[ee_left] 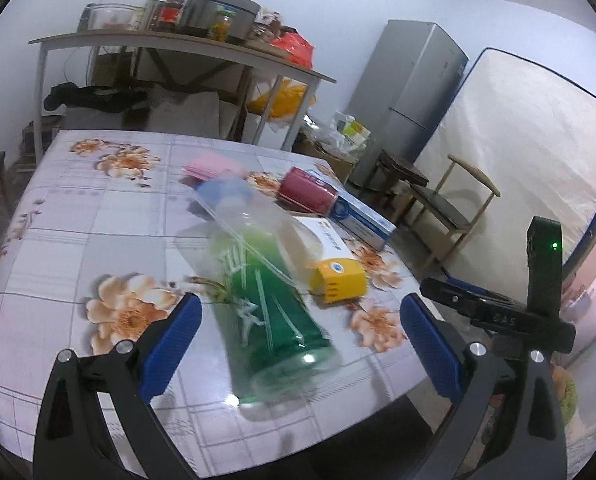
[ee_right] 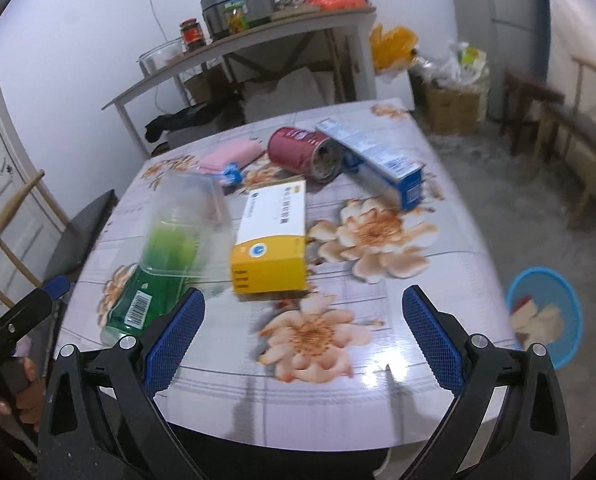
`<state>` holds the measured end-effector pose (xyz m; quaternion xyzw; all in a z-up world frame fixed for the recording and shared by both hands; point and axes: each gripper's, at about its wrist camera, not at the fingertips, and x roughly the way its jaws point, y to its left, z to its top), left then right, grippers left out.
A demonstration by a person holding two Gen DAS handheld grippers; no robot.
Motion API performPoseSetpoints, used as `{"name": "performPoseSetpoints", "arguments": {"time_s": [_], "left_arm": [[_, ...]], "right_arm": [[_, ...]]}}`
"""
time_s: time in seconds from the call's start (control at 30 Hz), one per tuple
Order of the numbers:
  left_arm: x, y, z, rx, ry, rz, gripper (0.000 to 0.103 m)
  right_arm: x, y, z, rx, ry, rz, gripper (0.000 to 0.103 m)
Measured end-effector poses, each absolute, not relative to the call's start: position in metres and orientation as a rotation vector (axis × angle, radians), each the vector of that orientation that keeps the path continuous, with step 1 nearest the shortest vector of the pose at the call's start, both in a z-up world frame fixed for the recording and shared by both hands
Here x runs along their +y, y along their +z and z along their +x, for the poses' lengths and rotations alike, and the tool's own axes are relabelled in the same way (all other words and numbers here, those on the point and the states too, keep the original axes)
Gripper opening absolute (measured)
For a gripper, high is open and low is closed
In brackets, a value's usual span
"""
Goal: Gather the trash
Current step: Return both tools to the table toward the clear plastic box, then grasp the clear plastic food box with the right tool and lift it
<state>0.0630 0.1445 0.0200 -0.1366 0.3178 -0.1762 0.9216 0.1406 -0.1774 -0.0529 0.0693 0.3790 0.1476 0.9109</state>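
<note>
The left tongs (ee_left: 299, 334) are hanging wide open over the near edge of the table (ee_left: 78, 216), and the bottle (ee_left: 258, 280) is lying on its side right between their blue pads. Its base is pointing toward the tongs and its blue cap away toward the far side, so its long axis is running nearly straight ahead of them, leaning slightly left. The pads are standing either side of the green lower half, apart from it, so closing across the width looks like the natural grip.

The right tongs (ee_right: 303, 334) are also gaping, empty, over bare tablecloth. From there the bottle (ee_right: 166, 256) is lying off to the left, just beyond the left pad, with the yellow box (ee_right: 272, 248) nearly straight ahead. The left tongs are therefore sitting nearer the bottle. The blue bin (ee_right: 545, 316) is standing on the floor beyond the table's right edge, already holding some scraps.
</note>
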Motion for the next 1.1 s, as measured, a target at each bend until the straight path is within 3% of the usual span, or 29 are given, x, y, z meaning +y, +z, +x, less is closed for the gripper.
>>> {"name": "performPoseSetpoints", "arguments": {"time_s": [0.47,0.7,0.9,1.1], "left_arm": [[0.182,0.004,0.146,0.699,-0.31,-0.479,0.097],[0.192,0.0,0.16,0.702,-0.278,-0.554,0.094],[0.187,-0.01,0.146,0.727,-0.315,-0.564,0.092],[0.175,-0.017,0.137,0.751,-0.38,-0.52,0.092]], "right_arm": [[-0.163,-0.061,0.176,0.842,0.435,0.231,0.084],[-0.142,-0.034,0.21,0.858,0.725,0.273,0.086],[-0.094,-0.022,0.271,0.983,0.906,0.224,0.094],[-0.052,-0.045,0.325,1.183,0.855,0.185,0.095]]}}
